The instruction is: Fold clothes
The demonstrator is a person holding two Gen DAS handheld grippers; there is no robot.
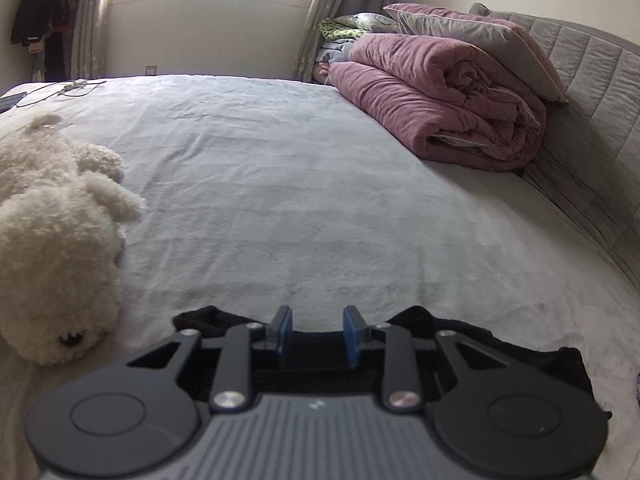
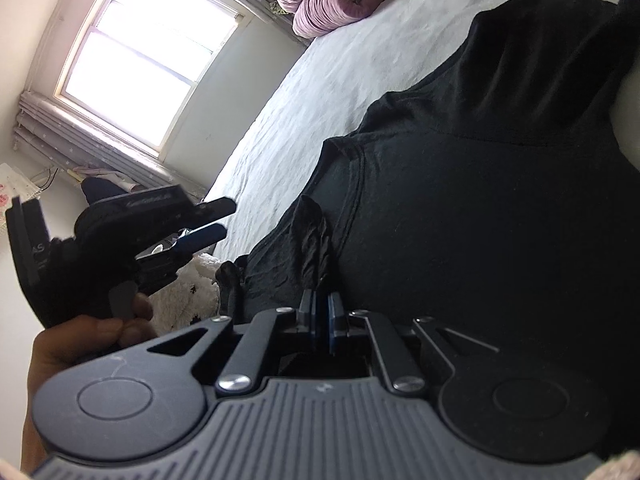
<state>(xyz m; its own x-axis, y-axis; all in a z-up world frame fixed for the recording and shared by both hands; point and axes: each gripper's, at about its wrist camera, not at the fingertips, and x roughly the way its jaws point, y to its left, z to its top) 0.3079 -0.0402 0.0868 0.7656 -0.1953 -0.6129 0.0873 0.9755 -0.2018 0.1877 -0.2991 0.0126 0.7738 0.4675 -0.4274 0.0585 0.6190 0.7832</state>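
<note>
Pinching a raised fold of the black shirt (image 2: pixel 480 208), your right gripper (image 2: pixel 320 312) has its pads pressed together on the cloth. Your left gripper (image 1: pixel 318 334) stands spread, nothing between its pads; it hovers above the shirt's edge. Shirt lies on the bed (image 1: pixel 280 184), just beside the plush dog (image 1: pixel 56 240).

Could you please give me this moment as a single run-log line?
left gripper: open, empty, above black cotton shirt | right gripper: shut on shirt fabric | shirt draped over pale grey bed sheet | white fluffy plush toy beside
</note>
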